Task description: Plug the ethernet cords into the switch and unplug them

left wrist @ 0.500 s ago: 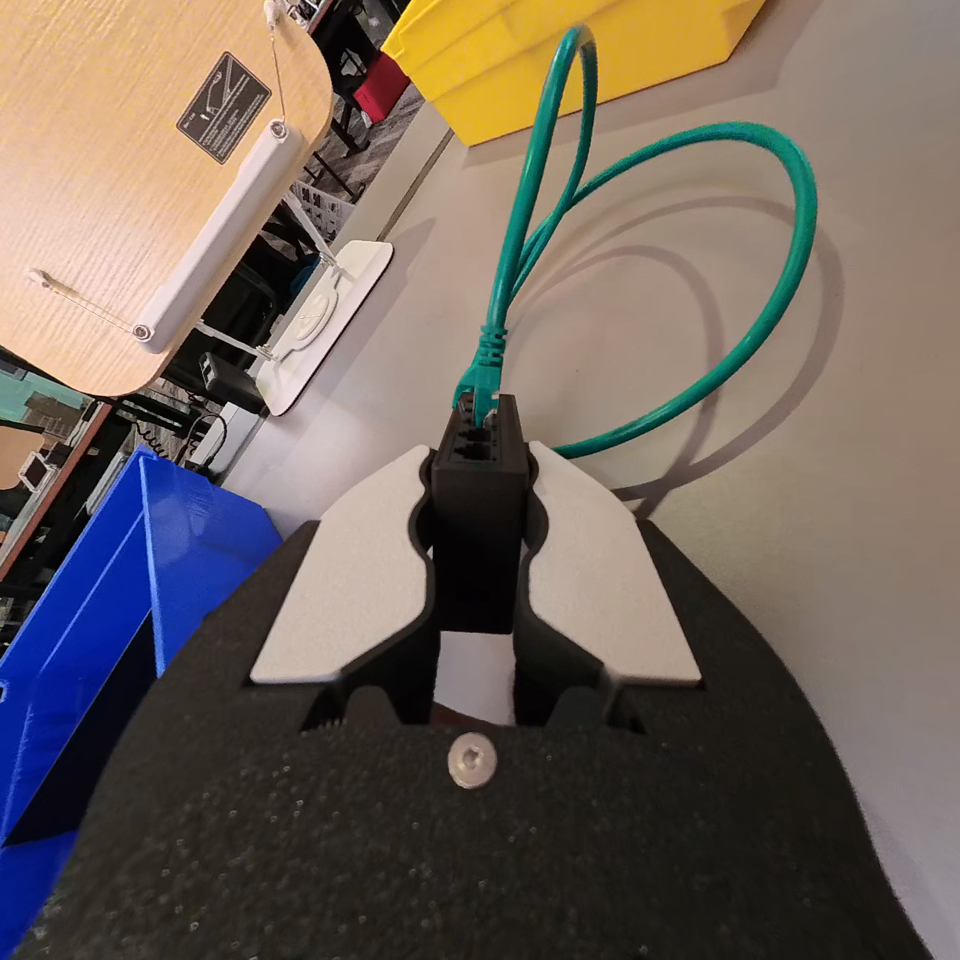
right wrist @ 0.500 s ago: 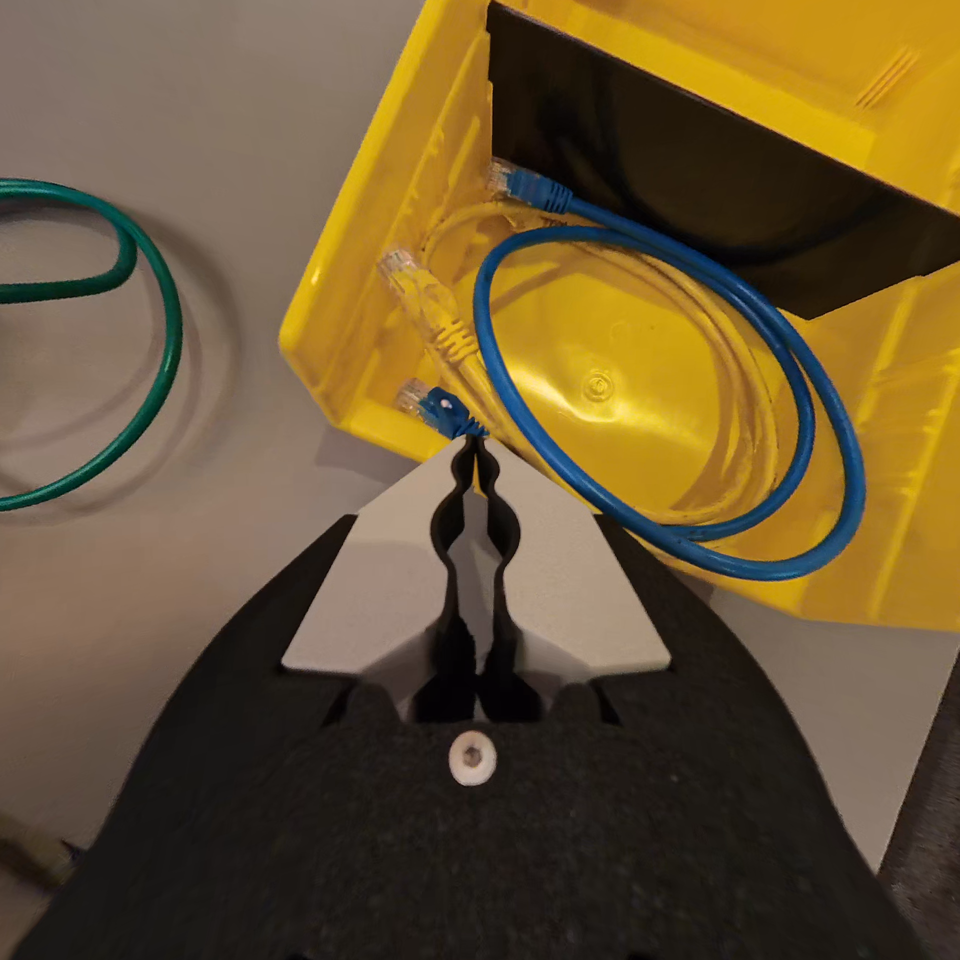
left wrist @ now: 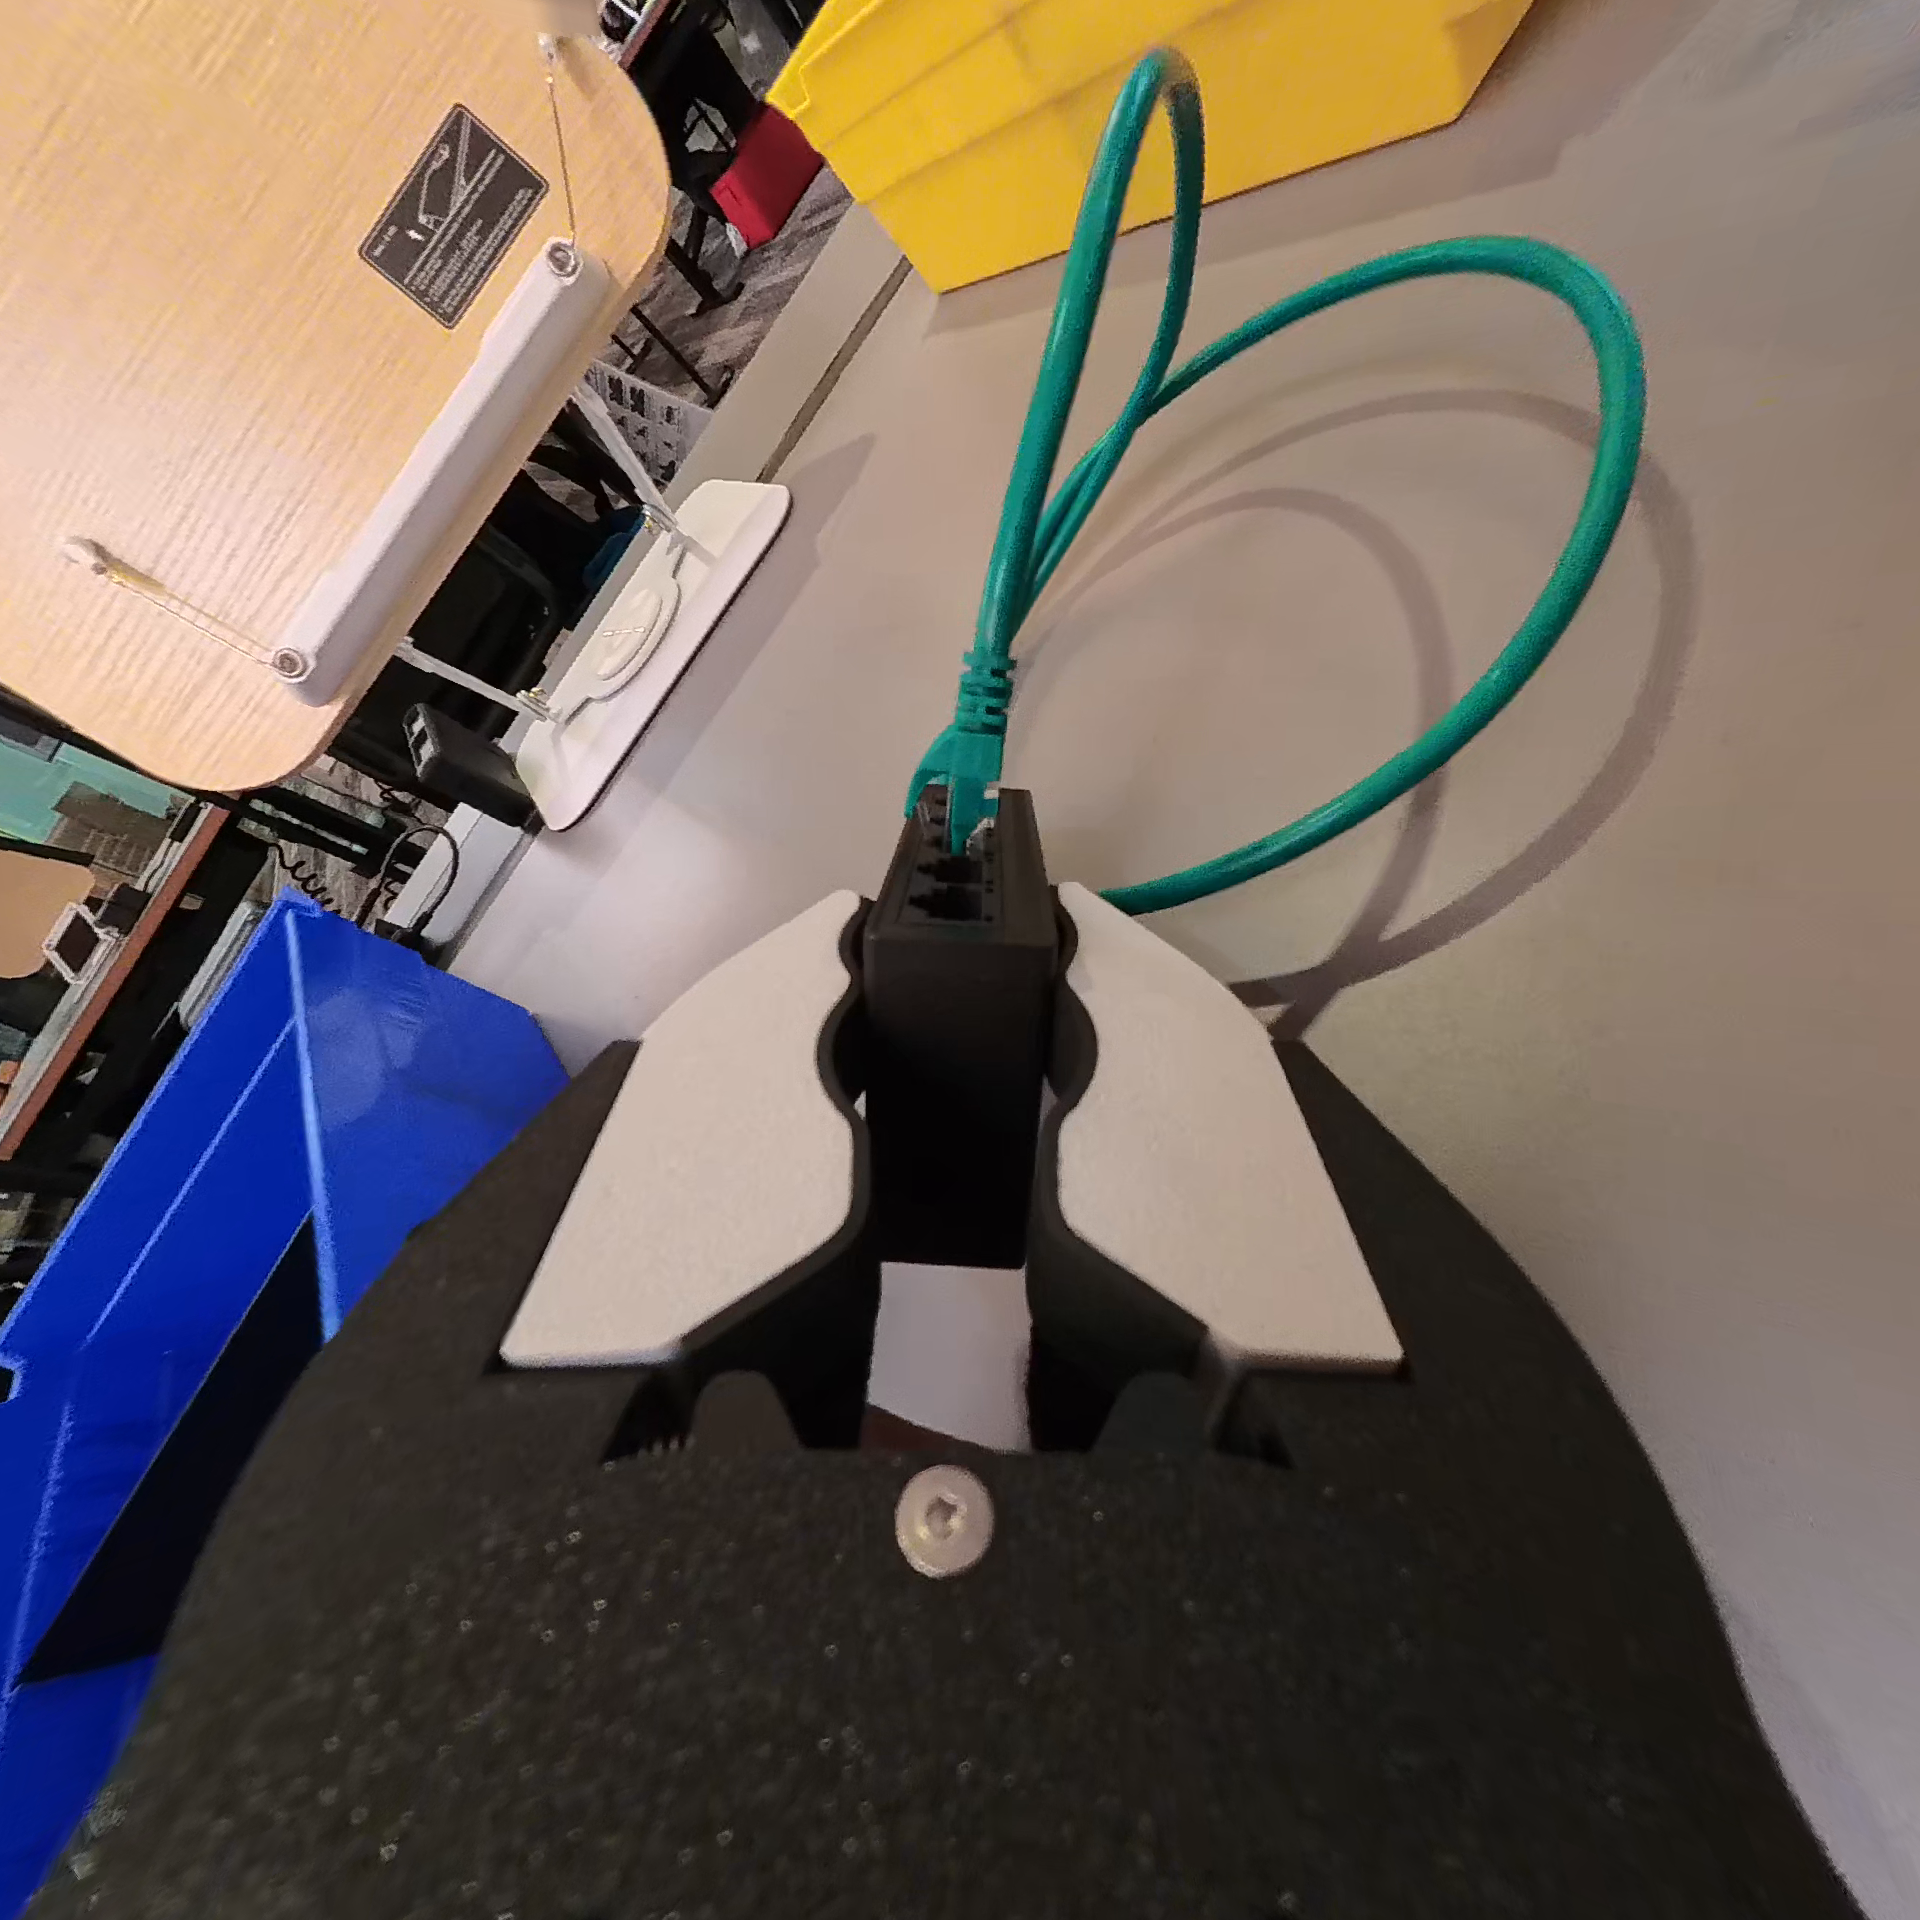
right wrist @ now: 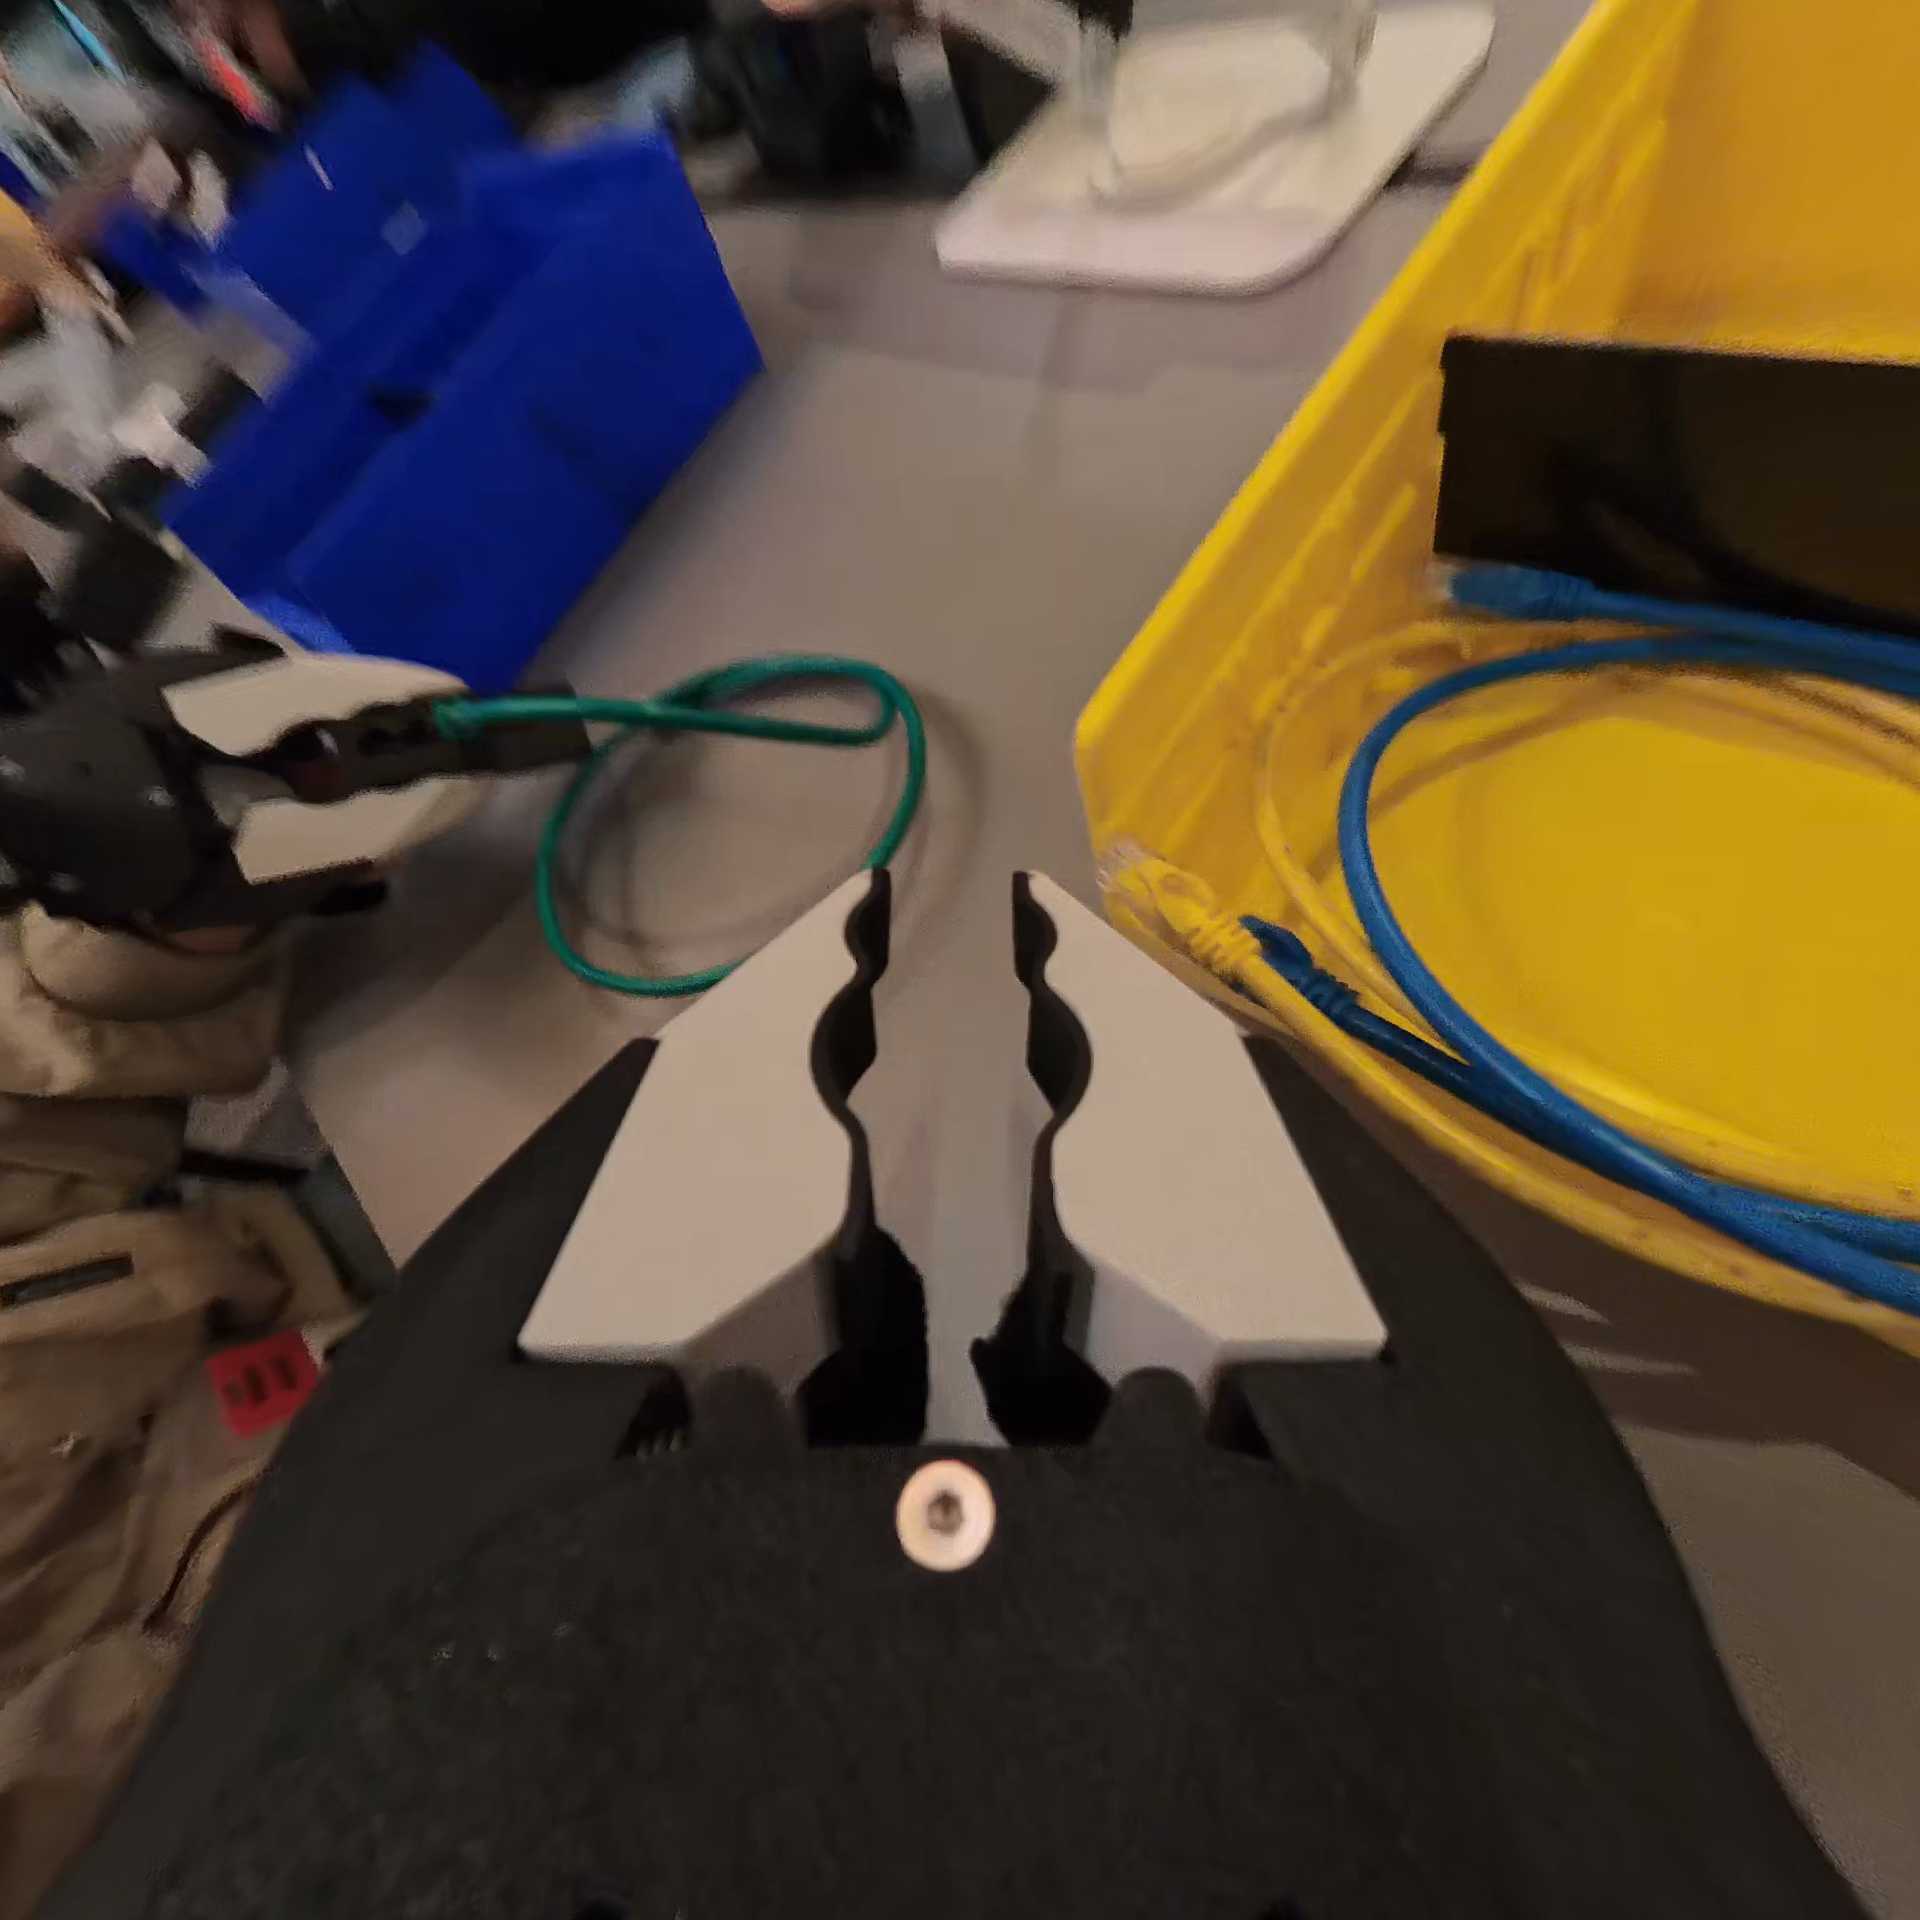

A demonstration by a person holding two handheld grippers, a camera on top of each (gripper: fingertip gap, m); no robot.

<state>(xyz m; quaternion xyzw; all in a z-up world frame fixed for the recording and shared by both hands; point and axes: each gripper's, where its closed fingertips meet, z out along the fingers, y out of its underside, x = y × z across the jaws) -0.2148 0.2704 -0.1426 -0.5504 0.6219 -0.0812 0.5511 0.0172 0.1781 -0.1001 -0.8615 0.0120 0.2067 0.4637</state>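
Switch held ready as the free claw hovers beside the cord bin

Left wrist view: the left claw (left wrist: pixel 961 914) is clamped on the black ethernet switch (left wrist: pixel 951 1081), ports facing away, with a green ethernet cord (left wrist: pixel 1558 582) already plugged in and looping over the grey counter (left wrist: pixel 1558 1143) toward the yellow bin (left wrist: pixel 1039 208). Right wrist view: the right claw (right wrist: pixel 951 883) stands partly open and holds nothing; the blue ethernet cord (right wrist: pixel 1382 914) and a yellow ethernet cord (right wrist: pixel 1195 914) lie coiled in that bin, connectors just right of its tips and pointing toward the near left corner. This right claw looks nearer the cords; the switch waits well off to its left.
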